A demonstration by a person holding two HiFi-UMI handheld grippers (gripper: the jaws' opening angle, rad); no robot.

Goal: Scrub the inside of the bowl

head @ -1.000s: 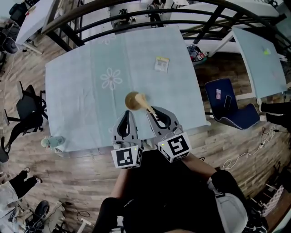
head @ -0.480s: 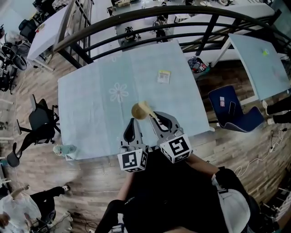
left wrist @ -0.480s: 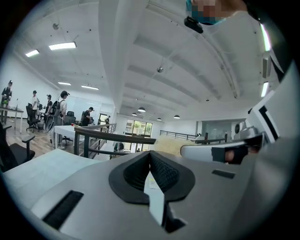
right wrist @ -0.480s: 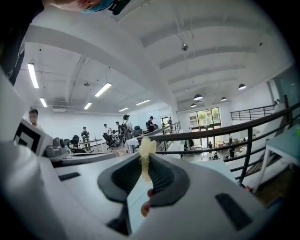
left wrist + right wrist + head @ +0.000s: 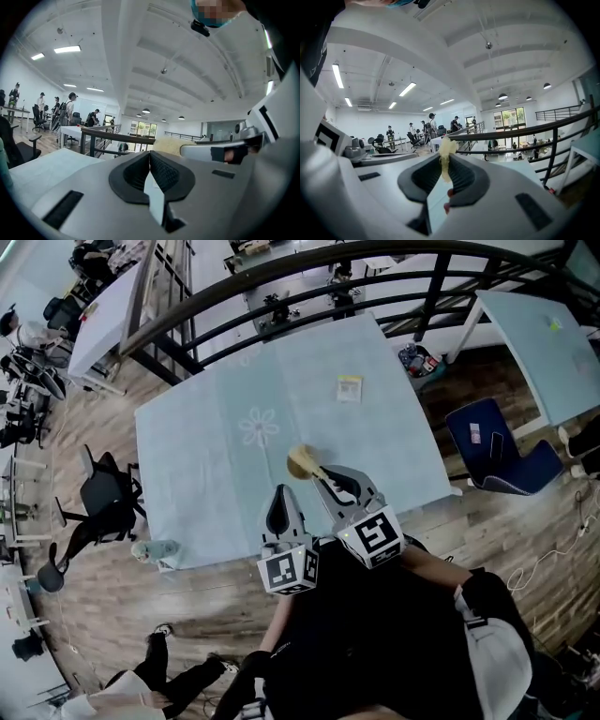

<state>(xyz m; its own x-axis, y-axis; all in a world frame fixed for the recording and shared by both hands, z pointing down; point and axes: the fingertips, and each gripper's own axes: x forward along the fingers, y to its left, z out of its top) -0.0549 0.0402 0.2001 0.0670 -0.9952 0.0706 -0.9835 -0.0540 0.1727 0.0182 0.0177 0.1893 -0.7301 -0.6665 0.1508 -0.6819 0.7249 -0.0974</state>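
Observation:
A small tan round thing (image 5: 298, 461), seemingly the bowl, sits on the pale blue tablecloth (image 5: 216, 465) near the table's front edge. My right gripper (image 5: 323, 476) points at it from the near side and is shut on a pale yellow fibrous scrubber (image 5: 444, 154), whose tuft sticks up past the jaws. Scrubber and bowl merge in the head view, so I cannot tell if they touch. My left gripper (image 5: 279, 491) hovers just left of it, shut and empty (image 5: 150, 153). From the left gripper view the scrubber (image 5: 167, 146) shows beside the right gripper's finger.
A small yellow-white packet (image 5: 349, 387) lies far back on the table, a flower print (image 5: 259, 427) at mid-table. A black railing (image 5: 281, 282) runs behind the table. A blue chair (image 5: 497, 451) stands right, a black office chair (image 5: 103, 495) left. People stand in the room (image 5: 431, 123).
The head view has swung, so the table and all on it slid right and down in the picture. Both grippers keep their places beside the round thing; the right stays shut on the scrubber.

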